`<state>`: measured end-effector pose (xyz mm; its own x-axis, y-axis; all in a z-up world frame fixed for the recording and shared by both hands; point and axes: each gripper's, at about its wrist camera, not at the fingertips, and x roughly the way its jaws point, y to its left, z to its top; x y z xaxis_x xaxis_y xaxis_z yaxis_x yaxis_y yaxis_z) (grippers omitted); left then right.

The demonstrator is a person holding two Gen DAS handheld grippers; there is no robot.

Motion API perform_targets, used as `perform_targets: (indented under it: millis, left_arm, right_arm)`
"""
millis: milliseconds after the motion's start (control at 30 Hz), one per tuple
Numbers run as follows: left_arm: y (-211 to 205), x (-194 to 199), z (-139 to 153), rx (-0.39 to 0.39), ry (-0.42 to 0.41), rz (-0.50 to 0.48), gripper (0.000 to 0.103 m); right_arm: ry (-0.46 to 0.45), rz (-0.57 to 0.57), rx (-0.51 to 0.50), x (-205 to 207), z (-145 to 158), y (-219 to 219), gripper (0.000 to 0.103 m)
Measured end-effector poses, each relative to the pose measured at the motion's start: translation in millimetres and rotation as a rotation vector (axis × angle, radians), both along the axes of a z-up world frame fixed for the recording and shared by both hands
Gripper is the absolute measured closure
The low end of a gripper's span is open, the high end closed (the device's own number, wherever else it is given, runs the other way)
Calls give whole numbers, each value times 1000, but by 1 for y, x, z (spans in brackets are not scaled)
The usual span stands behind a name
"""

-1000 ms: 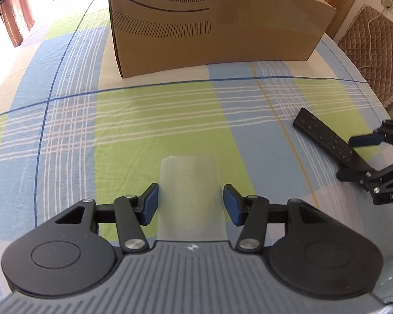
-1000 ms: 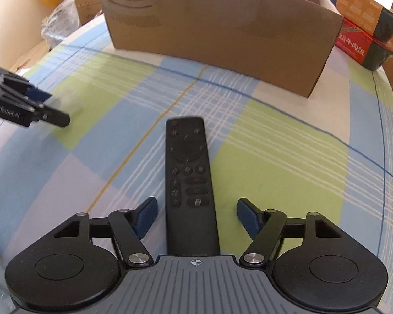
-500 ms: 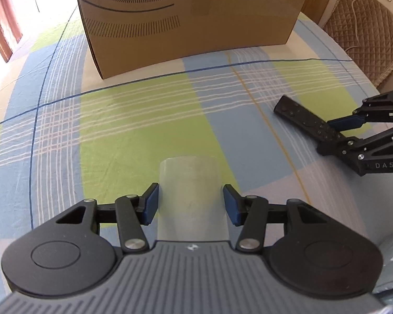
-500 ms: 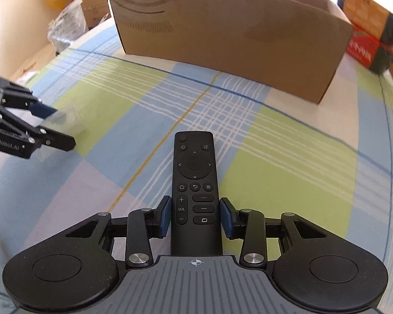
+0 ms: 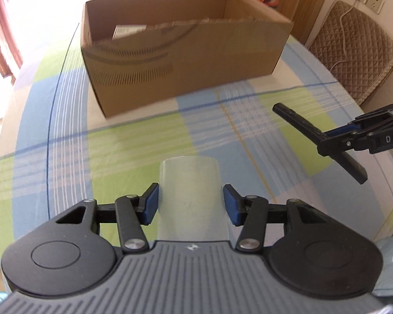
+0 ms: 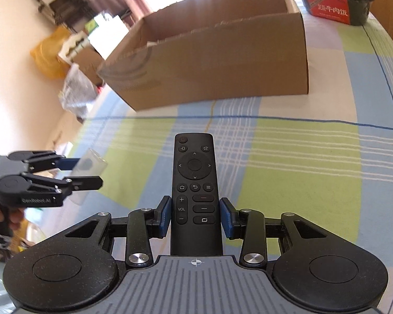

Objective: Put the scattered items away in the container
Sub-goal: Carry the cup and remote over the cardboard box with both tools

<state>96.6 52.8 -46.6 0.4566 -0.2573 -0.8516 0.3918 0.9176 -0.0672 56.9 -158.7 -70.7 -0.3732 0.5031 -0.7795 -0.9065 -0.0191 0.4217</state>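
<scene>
The left gripper [image 5: 188, 204] was closed on a translucent plastic cup [image 5: 190, 198], its blue pads [image 5: 149, 204] pressed against the cup's two sides, with the cup projecting forward between the fingers above the checked tablecloth [image 5: 133, 151]. The right gripper [image 6: 195, 218] was clamped on a black remote control [image 6: 195, 183], the pads meeting its edges level with the key marked "VOL"; the remote pointed forward, its power key at the far end. Ahead of both tools stood the open cardboard box [image 5: 180, 60], printed with dark curved lines and hatching on its near wall; a white label lay inside it, its text too small to read. In the left wrist view the right gripper [image 5: 335, 137] appeared to the tool's right, carrying the remote [image 5: 296, 117] clear of the cloth, and the letters "DAS" showed on its body. In the right wrist view the left gripper [image 6: 73, 172] appeared to the tool's left, marked "GenRobot.AI", with the cup [image 6: 90, 164] between its fingers. Beyond the box, to the right, a red food carton [image 6: 332, 7] bore Chinese characters.
</scene>
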Motion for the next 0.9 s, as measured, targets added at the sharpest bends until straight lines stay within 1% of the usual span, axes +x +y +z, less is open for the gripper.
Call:
perform_targets:
  millis: [133, 267, 500, 600, 800, 900]
  left_arm:
    - [-3, 10, 15, 23, -37, -30, 56]
    - [-6, 23, 29, 53, -71, -56, 56]
    - [-7, 50, 52, 84, -137, -95, 56]
    - [-6, 63, 63, 96, -168, -113, 56]
    - [-6, 93, 89, 90, -221, -145, 56]
    - [-9, 111, 100, 97, -248, -164, 56]
  right_arm:
    - [9, 2, 16, 5, 13, 9, 62]
    - [-9, -9, 37, 11, 27, 21, 62]
    - [28, -25, 79, 23, 55, 50, 62]
    - [27, -15, 104, 27, 67, 63, 62]
    - [13, 2, 147, 38, 95, 95, 62]
    - [-17, -4, 159, 43, 105, 114, 62]
